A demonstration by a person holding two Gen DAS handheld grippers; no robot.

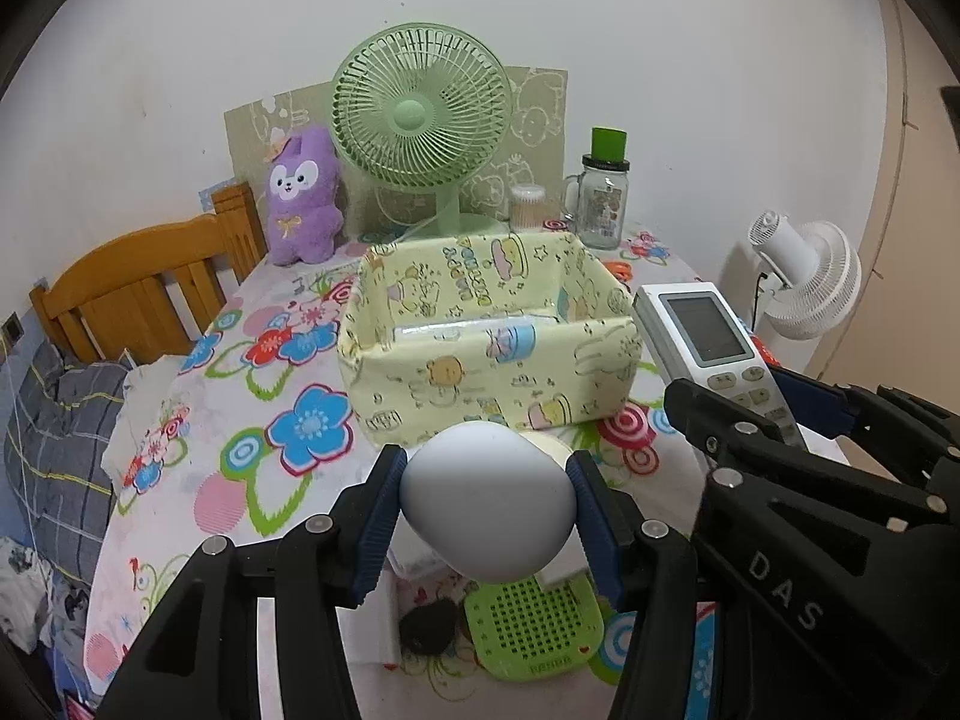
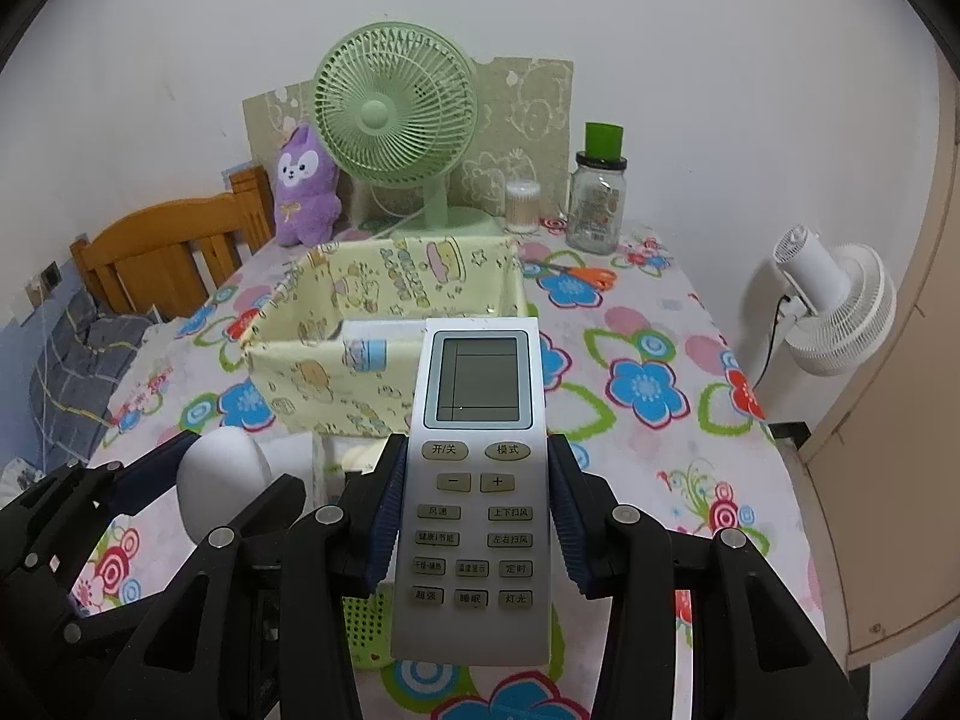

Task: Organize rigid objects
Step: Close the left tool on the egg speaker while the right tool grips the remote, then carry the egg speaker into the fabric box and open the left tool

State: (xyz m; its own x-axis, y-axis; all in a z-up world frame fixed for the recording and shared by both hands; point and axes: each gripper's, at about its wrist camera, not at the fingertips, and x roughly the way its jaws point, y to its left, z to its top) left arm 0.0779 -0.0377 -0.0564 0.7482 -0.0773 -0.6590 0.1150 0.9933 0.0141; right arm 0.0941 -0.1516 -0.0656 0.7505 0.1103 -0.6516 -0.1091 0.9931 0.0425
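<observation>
Left tongs (image 1: 486, 510) clamp one white egg-shaped object (image 1: 487, 501); right tongs (image 2: 474, 516) clamp one remote (image 2: 477, 480).

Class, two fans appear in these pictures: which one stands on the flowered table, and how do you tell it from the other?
The green desk fan, standing behind the yellow fabric basket. The white fan stands off the table's right edge.
</observation>
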